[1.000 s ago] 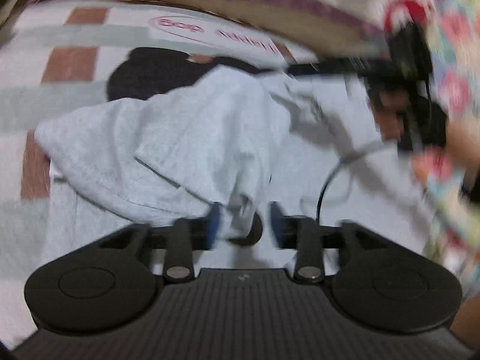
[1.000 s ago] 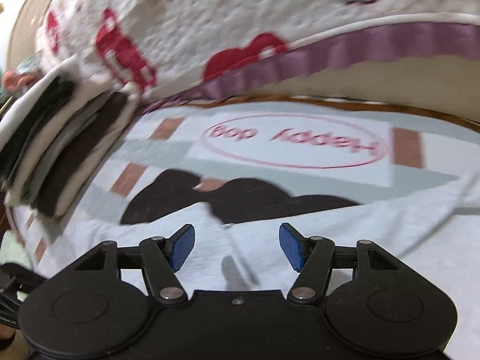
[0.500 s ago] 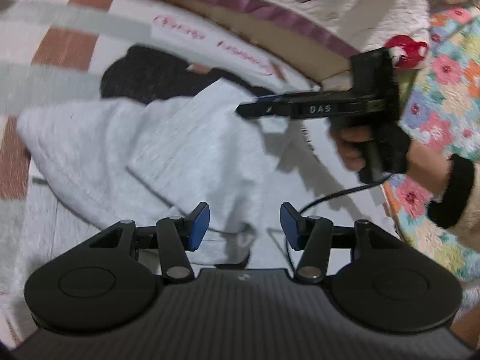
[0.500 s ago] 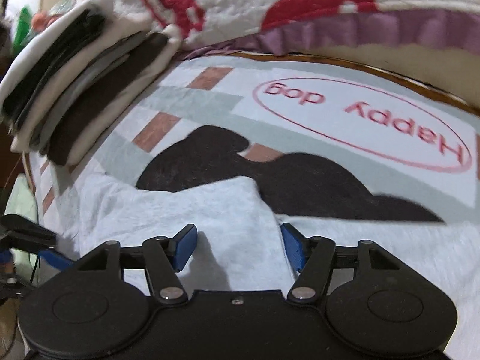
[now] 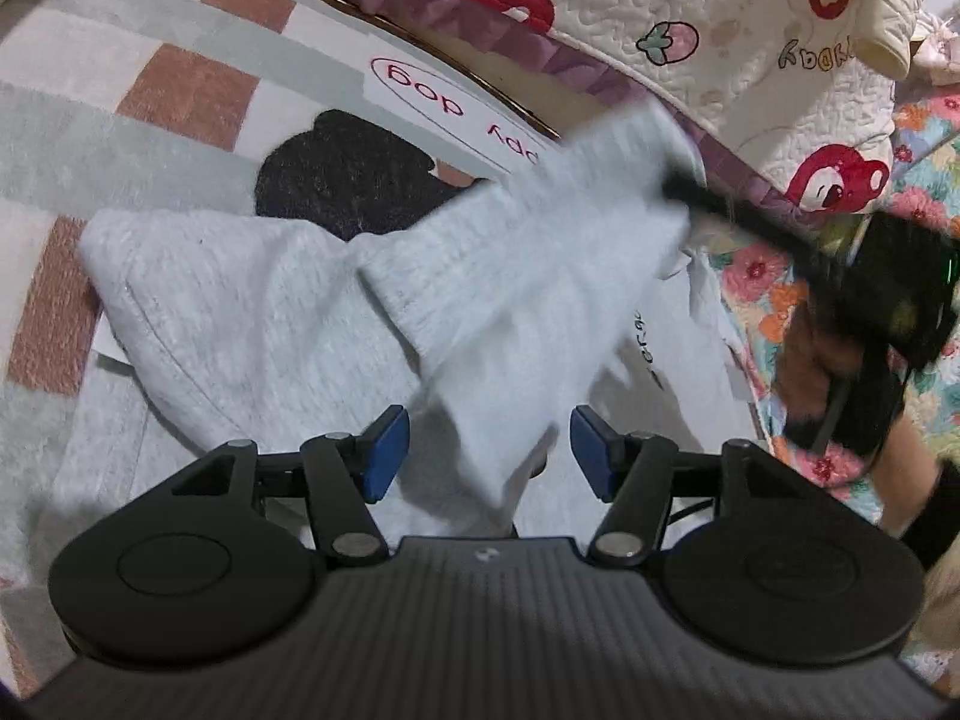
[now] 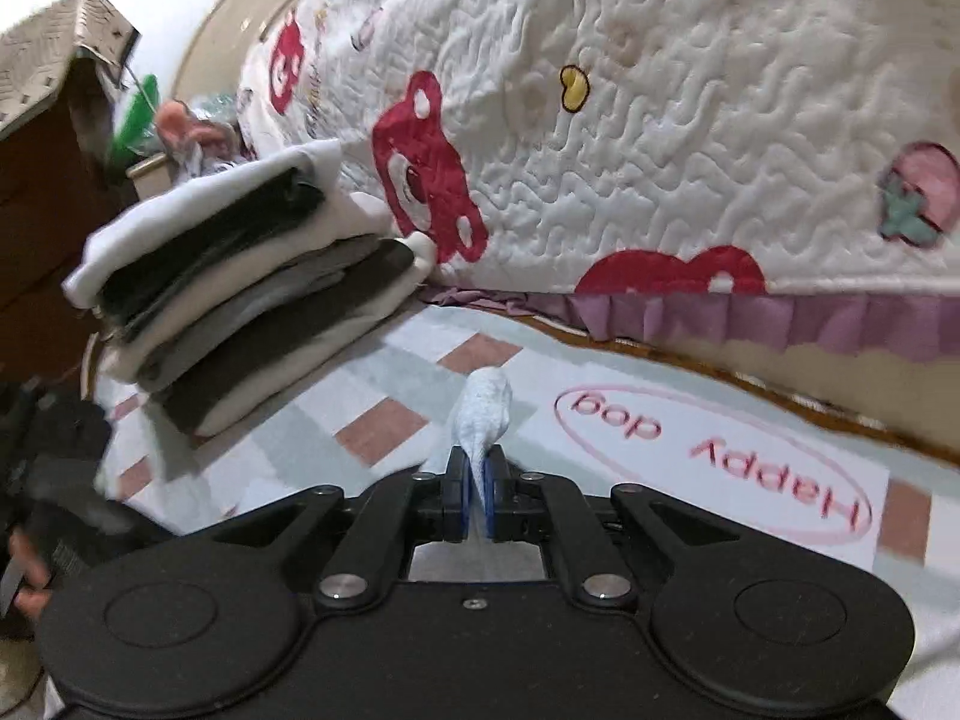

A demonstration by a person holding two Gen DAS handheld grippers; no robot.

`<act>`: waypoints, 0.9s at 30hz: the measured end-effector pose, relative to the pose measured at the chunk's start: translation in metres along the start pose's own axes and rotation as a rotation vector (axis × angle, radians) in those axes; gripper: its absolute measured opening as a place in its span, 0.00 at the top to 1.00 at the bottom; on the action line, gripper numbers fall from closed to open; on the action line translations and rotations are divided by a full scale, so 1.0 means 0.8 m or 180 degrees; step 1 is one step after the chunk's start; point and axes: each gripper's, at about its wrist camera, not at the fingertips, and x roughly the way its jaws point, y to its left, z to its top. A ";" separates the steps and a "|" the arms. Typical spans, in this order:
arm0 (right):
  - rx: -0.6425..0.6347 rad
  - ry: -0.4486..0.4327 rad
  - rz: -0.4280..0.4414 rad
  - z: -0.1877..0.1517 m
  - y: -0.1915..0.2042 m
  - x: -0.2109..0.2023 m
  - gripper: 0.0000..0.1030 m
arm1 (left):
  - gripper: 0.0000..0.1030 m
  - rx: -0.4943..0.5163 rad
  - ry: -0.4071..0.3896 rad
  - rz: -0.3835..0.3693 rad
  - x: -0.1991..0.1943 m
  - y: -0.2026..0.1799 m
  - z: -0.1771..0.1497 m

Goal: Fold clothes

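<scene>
A light grey sweatshirt lies on a checked "Happy dog" mat. My left gripper is open just above the garment, with cloth between its blue pads but not pinched. My right gripper is shut on a fold of the grey sweatshirt; a tuft sticks up past its fingers. In the left wrist view the right gripper lifts a sleeve up and to the right, blurred by motion.
A stack of folded clothes sits at the mat's left edge. A quilted bear-print bedspread with a purple frill runs along the far side. A person's floral-sleeved hand holds the right gripper. A brown cabinet stands far left.
The right gripper closed on the sweatshirt's sleeve and lifted it up and away to the right. The left gripper opened wider and stayed low over the garment.
</scene>
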 end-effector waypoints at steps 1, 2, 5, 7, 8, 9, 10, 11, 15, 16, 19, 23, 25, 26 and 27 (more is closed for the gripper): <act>0.0038 0.0026 -0.0042 -0.015 -0.002 -0.008 0.94 | 0.43 0.0021 0.0010 -0.0021 0.001 -0.001 0.000; 0.0141 0.0085 -0.0113 -0.030 -0.009 -0.013 0.93 | 0.41 0.0043 0.0020 -0.0042 0.003 -0.002 0.000; 0.0462 0.0242 -0.0303 -0.073 -0.032 -0.022 0.93 | 0.39 0.0123 0.0104 -0.0112 0.013 -0.009 -0.002; 0.0592 0.0269 -0.0350 -0.086 -0.042 -0.024 0.93 | 0.40 0.0100 0.0211 -0.0073 0.028 -0.015 -0.015; 0.0563 0.0237 -0.0351 -0.085 -0.040 -0.025 0.93 | 0.41 0.0107 0.0236 -0.0024 0.034 -0.019 -0.023; 0.0519 0.0200 -0.0336 -0.083 -0.036 -0.026 0.93 | 0.41 0.0206 0.0224 0.0027 0.039 -0.026 -0.029; 0.0454 0.0156 -0.0298 -0.078 -0.030 -0.026 0.93 | 0.41 0.0343 0.0177 0.0096 0.040 -0.034 -0.031; 0.0388 0.0111 -0.0260 -0.073 -0.025 -0.027 0.93 | 0.41 0.0451 0.0151 0.0151 0.042 -0.040 -0.030; 0.0146 -0.0007 -0.0138 -0.056 -0.011 -0.027 0.93 | 0.80 0.0601 0.0191 0.0397 0.057 -0.048 -0.013; 0.0124 -0.0034 -0.0121 -0.048 -0.014 -0.023 0.94 | 0.95 0.0674 0.0218 0.0531 0.058 -0.050 0.000; 0.0054 -0.0162 -0.0125 -0.018 -0.033 -0.004 0.94 | 0.96 0.1106 0.0079 0.0873 0.053 -0.065 0.054; 0.0031 -0.0366 -0.0254 0.023 -0.065 0.021 0.94 | 0.96 0.1579 -0.0337 0.1398 0.055 -0.069 0.162; 0.0190 -0.0440 -0.0644 0.042 -0.094 0.031 0.75 | 0.96 0.1693 -0.0499 0.1795 0.072 -0.056 0.205; 0.0284 -0.0411 -0.0907 0.044 -0.110 0.029 0.63 | 0.95 0.1752 -0.0565 0.2029 0.084 -0.048 0.222; 0.0378 -0.0381 -0.1169 0.046 -0.126 0.028 0.53 | 0.95 0.1781 -0.0578 0.2129 0.099 -0.038 0.232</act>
